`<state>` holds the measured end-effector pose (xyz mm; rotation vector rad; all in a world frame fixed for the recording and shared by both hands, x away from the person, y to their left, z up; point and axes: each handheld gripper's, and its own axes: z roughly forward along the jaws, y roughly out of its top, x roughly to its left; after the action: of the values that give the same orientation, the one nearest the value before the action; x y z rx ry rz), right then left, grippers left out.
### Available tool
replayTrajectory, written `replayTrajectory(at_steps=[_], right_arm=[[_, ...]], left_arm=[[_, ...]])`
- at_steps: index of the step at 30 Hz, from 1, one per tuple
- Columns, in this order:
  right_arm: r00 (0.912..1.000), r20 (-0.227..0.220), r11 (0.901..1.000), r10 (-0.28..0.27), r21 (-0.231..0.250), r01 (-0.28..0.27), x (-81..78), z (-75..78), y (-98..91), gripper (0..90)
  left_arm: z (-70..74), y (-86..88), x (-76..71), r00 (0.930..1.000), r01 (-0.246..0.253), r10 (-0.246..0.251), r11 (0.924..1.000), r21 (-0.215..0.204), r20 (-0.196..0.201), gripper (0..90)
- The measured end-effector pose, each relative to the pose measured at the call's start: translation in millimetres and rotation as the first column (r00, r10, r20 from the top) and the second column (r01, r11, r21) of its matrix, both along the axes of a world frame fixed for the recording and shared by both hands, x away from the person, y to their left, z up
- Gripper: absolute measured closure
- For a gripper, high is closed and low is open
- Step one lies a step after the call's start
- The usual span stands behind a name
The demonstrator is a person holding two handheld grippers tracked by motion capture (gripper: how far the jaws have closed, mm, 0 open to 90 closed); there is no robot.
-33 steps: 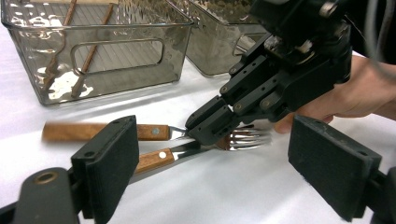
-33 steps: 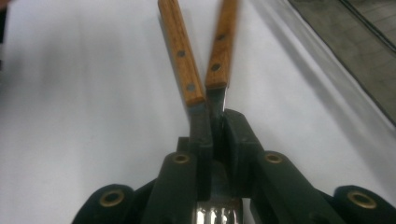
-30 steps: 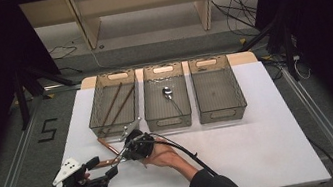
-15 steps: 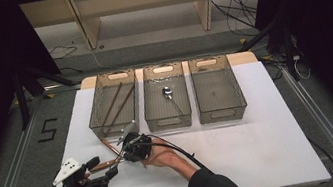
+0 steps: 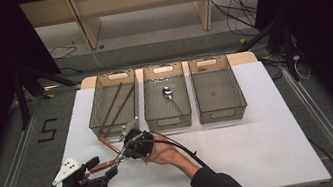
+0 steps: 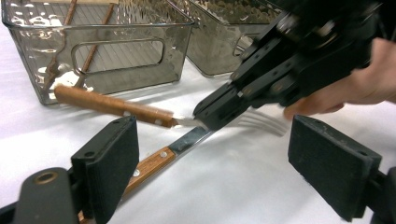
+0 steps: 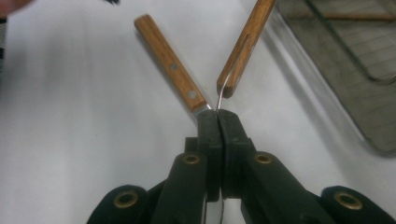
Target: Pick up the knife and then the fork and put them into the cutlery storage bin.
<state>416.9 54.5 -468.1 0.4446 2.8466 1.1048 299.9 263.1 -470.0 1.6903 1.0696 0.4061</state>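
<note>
I had the right gripper (image 7: 218, 116) clamped on the metal neck of a knife (image 7: 170, 65) on the near-left tabletop (image 5: 243, 142), fork (image 6: 112, 105) just beside, left gripper (image 6: 224, 163) spread wide and empty nearby, and judged a slow, level lift best to avoid dragging the fork.
</note>
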Motion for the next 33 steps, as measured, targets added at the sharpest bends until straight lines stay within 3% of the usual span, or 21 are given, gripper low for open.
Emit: replayTrajectory(at_steps=[11,19,23,28,33], right_arm=[[0.9998,0.0,0.9974,0.02,0.069,-0.02,-9.3,32.7,-24.2,89.6],[0.9998,0.001,0.9937,-0.021,0.11,0.02,-10.1,58.4,-54.6,89.6],[0.9975,0.005,0.9887,-0.07,0.133,0.069,-5.9,74.2,-78.9,89.6],[0.9888,0.022,0.9789,-0.148,0.146,0.143,2.3,92.8,-113.7,89.6],[0.9689,0.033,0.9567,-0.245,0.17,0.236,15.4,105.8,-153.2,89.6]], left_arm=[[-0.2,-0.9,0.1,1.0,-0.001,0.001,1.0,-0.001,0.0,16.0],[-0.5,-1.1,0.3,1.0,0.001,-0.001,1.0,0.002,-0.001,16.0],[-0.5,-1.2,0.4,1.0,0.004,-0.004,1.0,0.008,-0.001,16.0],[-0.5,-1.7,0.6,1.0,0.002,-0.002,1.0,0.005,-0.002,16.0],[-0.4,-1.9,0.7,1.0,0.0,0.0,1.0,0.004,-0.002,16.0]])
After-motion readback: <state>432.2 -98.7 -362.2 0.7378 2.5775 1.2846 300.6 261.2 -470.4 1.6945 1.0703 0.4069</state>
